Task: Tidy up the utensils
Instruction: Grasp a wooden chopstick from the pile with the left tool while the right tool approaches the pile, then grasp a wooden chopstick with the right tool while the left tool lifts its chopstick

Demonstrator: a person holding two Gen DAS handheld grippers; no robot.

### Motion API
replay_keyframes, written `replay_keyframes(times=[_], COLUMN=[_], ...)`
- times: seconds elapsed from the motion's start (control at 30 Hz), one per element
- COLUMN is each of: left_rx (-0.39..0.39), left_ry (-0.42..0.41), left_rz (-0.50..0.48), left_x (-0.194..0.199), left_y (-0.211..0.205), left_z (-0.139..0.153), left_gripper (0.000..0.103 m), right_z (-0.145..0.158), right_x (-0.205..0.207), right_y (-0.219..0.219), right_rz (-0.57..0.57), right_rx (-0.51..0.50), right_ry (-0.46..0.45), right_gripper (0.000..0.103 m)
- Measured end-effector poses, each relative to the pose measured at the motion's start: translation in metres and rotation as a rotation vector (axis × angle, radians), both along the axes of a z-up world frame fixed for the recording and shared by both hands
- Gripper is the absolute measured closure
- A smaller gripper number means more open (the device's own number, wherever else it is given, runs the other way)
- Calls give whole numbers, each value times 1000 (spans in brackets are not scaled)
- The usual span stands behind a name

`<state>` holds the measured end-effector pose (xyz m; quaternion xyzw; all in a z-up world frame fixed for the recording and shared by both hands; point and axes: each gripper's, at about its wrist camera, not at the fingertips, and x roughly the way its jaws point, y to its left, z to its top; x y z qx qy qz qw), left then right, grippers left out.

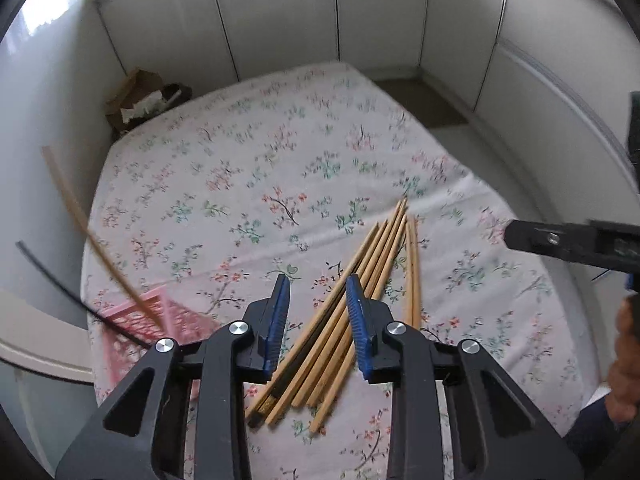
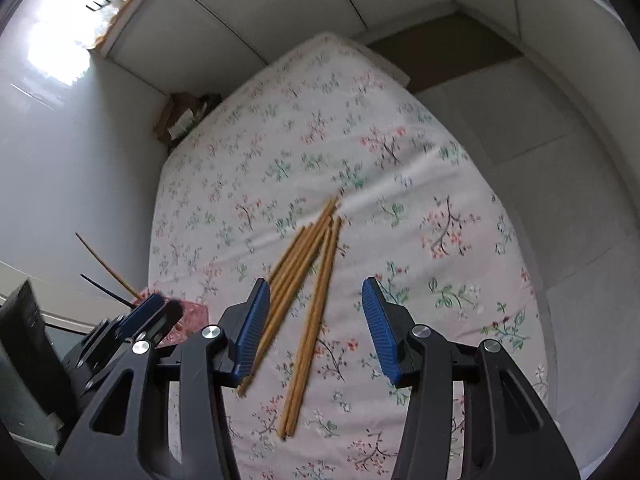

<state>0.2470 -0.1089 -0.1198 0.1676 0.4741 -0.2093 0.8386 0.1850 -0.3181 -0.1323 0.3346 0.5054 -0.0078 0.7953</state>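
Several wooden chopsticks lie in a loose fan on the floral tablecloth. My left gripper hovers over their near ends, open, its blue pads touching nothing. My right gripper is also open, wider, above the same chopsticks. At the table's left edge a pink basket holds a wooden chopstick and a black one, both leaning out to the left. In the right wrist view the left gripper sits beside the basket. One of the right gripper's fingers shows at the right edge of the left wrist view.
A brown paper bag stands at the table's far left corner. White panelled walls close in behind and on both sides. A person's hand shows at the right edge. The cloth's far half carries no objects.
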Motion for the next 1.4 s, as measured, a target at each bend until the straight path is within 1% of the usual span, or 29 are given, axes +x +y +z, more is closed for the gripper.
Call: replay_keyframes(times=[0.07, 0.13, 0.17, 0.27, 0.37, 0.47, 0.53, 0.57, 0.6, 0.67, 0.7, 0.8, 0.87, 0.9, 1.0, 1.03, 1.13, 1.17, 1.27, 1.33, 1.37, 1.4], left_rx=[19, 49, 58, 94, 133, 152, 161, 165, 169, 177, 174, 159, 160, 147, 63, 44, 1, -11, 16, 5, -15, -32], left_ry=[48, 92, 105, 136, 141, 160, 183, 192, 184, 187, 194, 204, 216, 235, 335, 350, 377, 379, 344, 336, 327, 315], left_rz=[-5, 12, 18, 30, 31, 40, 35, 34, 37, 42, 53, 46, 52, 67, 118, 124, 143, 140, 139, 148, 155, 159], left_x=[4, 12, 16, 24, 33, 38, 42, 44, 45, 49, 52, 58, 61, 65, 68, 68, 64, 63, 61, 59, 60, 52], left_y=[-7, -15, -16, -19, -24, -25, -25, -25, -26, -26, -25, -24, -23, -24, -15, -13, -10, -10, -12, -12, -10, -8], left_z=[-14, -31, -38, -54, -65, -74, -82, -86, -86, -89, -91, -92, -93, -93, -92, -91, -91, -91, -92, -91, -87, -81], left_gripper=[74, 67, 67, 67, 67, 67, 76, 77, 77, 82, 84, 89, 90, 91, 94, 96, 97, 97, 97, 97, 97, 97], right_z=[-1, -1, -1, 1, 2, 4, 4, 3, 3, 3, 4, 4, 2, 1, -3, -4, -8, -10, -15, -21, -26, -32], right_x=[0, 0, 0, 0, 0, 0, 0, 0, 0, 0, 0, 0, 1, 2, 4, 5, 8, 9, 13, 17, 19, 21], right_y=[-1, -3, -3, -6, -7, -8, -8, -8, -8, -8, -8, -8, -8, -8, -7, -7, -3, -1, 5, 11, 15, 19], right_rz=[4, 2, 1, -4, -4, 0, 1, 2, 2, 4, 5, 7, 8, 7, 11, 14, 37, 43, 70, 94, 108, 123], right_rx=[27, 49, 51, 61, 72, 78, 77, 77, 79, 78, 77, 78, 79, 78, 70, 67, 58, 55, 27, 8, 6, 2], right_ry=[3, 6, 7, 3, 0, -3, -3, -2, 0, -1, -2, -3, 3, 7, 21, 26, 44, 49, 70, 91, 107, 125], right_gripper=[54, 54, 54, 54, 54, 54, 54, 54, 54, 54, 54, 54, 54, 54, 54, 54, 54, 54, 54, 54, 54, 56])
